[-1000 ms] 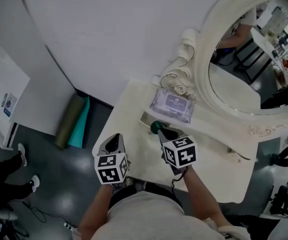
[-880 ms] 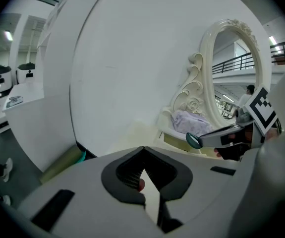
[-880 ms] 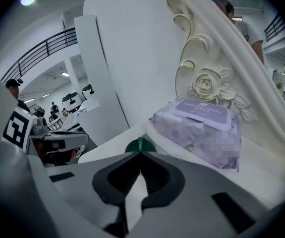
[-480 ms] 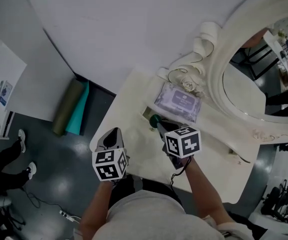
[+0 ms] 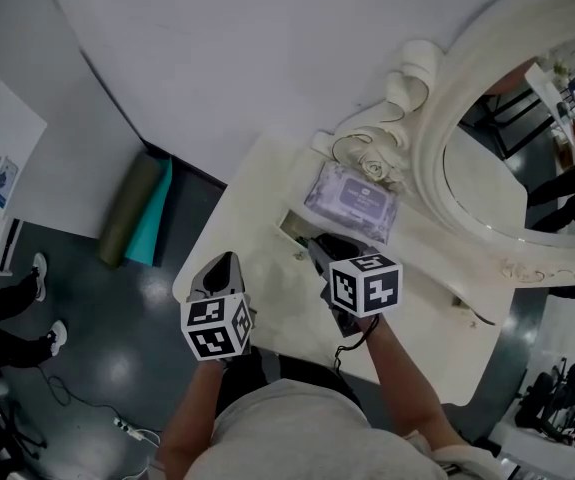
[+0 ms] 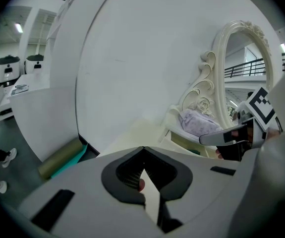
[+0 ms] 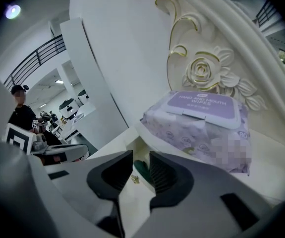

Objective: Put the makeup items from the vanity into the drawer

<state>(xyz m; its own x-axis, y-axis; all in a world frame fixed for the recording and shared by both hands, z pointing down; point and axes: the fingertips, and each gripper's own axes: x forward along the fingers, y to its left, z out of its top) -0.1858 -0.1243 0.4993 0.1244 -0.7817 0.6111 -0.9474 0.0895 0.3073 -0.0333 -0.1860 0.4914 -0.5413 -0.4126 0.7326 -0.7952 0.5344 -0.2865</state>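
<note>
Evidently the right gripper (image 7: 140, 156) (jaws just opened, pads touching nothing) points into the open drawer (image 7: 138, 143) to drop its load: the green makeup item (image 7: 142, 171) lies released just beyond its tips; the left gripper (image 6: 142, 150) waits alongside, clenched and empty.

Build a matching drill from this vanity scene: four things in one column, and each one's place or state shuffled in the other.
Things:
1. wipes pack
2. green item
3. left claw
4. rolled mat

Places or states:
A. jaws together
B. on the floor beside the vanity
C. down in the open drawer
D. on the vanity top, just below the carved rose

Pairs: 1-D, 2-C, 3-A, 4-B
</note>
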